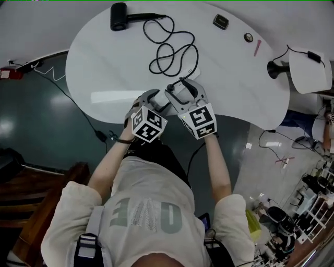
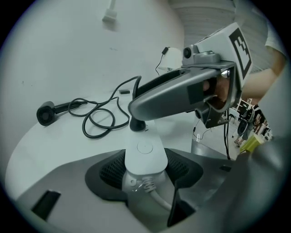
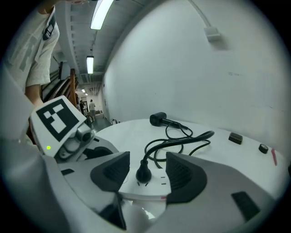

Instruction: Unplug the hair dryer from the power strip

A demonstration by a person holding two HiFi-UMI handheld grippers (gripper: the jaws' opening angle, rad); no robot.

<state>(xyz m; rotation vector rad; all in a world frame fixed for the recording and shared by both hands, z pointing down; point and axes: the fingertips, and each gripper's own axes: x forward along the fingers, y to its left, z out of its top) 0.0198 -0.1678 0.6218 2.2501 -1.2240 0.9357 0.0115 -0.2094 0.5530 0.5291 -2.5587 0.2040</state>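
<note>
Step in hand: bracing the strip and lining up on the plug; the pull is not yet made.

Left gripper (image 2: 144, 169): pads pressed on both sides of the white power strip (image 2: 144, 154) at its near end, pinning it on the table (image 1: 104, 62) close to the front edge.

Right gripper (image 3: 146, 174): jaws spread, one pad on each side of the black plug (image 3: 143, 172), neither touching it. Plug sits upright, fully seated in the strip's socket.

Hair dryer (image 1: 119, 16) lies at the far side of the table, well apart from the strip. Its cord (image 1: 172, 52) runs in loose loops back to the plug, with plenty of slack and no tension on it.

Next move, as I judge it: close the right jaws on the plug's body, not on the cord, then draw straight up along the pins. The left grip needs to hold the strip down against that pull, or the strip lifts with the plug. A slanted pull risks binding the pins.
</note>
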